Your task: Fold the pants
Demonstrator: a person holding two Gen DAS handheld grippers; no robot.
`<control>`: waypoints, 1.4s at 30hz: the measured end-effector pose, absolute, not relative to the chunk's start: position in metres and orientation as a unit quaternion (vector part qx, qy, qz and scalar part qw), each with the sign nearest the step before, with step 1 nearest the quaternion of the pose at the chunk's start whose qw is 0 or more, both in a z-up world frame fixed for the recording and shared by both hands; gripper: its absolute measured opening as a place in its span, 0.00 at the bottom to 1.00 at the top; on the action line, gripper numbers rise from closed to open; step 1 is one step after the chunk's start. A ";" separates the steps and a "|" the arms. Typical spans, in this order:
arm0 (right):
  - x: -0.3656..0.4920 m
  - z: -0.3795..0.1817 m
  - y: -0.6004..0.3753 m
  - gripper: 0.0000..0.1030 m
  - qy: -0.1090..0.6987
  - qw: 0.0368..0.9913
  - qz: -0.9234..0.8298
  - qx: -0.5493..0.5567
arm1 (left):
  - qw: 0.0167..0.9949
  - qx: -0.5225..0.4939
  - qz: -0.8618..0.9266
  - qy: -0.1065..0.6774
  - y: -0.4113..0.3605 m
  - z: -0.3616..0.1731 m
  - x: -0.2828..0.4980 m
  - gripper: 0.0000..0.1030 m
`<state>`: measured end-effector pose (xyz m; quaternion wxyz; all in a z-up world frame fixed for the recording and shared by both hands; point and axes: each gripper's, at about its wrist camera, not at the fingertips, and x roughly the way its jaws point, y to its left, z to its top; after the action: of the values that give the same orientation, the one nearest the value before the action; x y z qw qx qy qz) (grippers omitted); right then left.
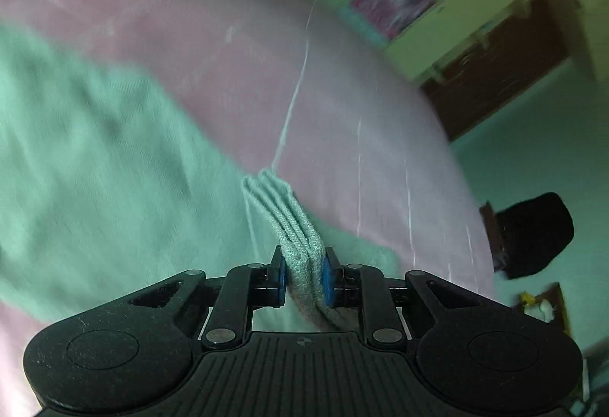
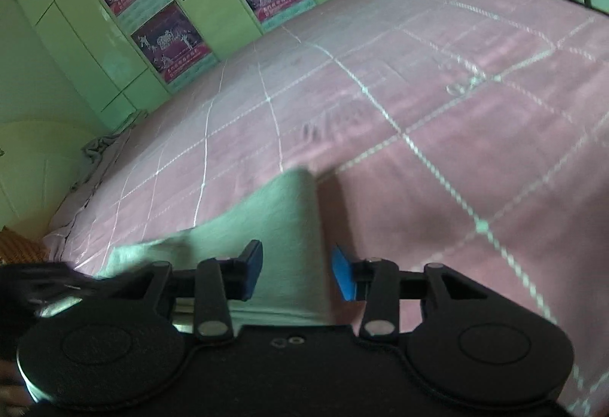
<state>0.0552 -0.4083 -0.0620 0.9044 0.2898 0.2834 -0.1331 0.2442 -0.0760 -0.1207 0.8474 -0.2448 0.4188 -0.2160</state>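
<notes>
So I'm clamping my left gripper (image 1: 303, 274) on a bunched stack of the green pants (image 1: 114, 196) lying on the pink bed (image 2: 418, 93), while my right gripper (image 2: 297, 274) is sitting open over a pants edge.

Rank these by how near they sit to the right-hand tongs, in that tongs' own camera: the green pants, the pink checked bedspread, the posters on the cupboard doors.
1. Green pants: between the open right tongs, not pinched.
2. Pink checked bedspread: under the pants, stretching away ahead.
3. Posters on the cupboard doors: beyond the bed, upper left.
</notes>
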 end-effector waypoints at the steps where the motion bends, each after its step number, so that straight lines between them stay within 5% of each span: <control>1: 0.059 -0.061 -0.407 0.36 0.283 0.907 -0.129 0.284 | 0.856 -0.237 -0.208 0.411 -0.063 -0.116 0.244 0.18; 10: 0.117 -0.075 -0.336 0.31 0.353 0.912 -0.062 0.200 | 0.851 -0.150 -0.129 0.486 -0.013 -0.196 0.240 0.21; 15: 0.130 -0.109 -0.303 0.28 0.424 0.902 -0.039 0.071 | 0.866 -0.152 -0.123 0.460 -0.009 -0.171 0.235 0.24; 19: 0.126 -0.093 -0.313 0.30 0.424 0.899 -0.030 0.102 | 0.892 -0.128 -0.130 0.414 -0.011 -0.142 0.239 0.24; 31: 0.210 -0.096 -0.322 0.29 0.399 0.912 -0.085 0.036 | 0.884 -0.021 -0.119 0.452 -0.076 -0.181 0.312 0.24; 42: 0.216 -0.116 -0.319 0.30 0.431 0.898 -0.088 0.008 | 0.887 0.018 -0.129 0.442 -0.079 -0.180 0.276 0.24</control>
<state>0.2161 -0.3185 -0.1156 0.8981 0.0081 0.4308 -0.0882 0.2759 -0.0795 -0.1799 0.8873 0.0178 0.4424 -0.1292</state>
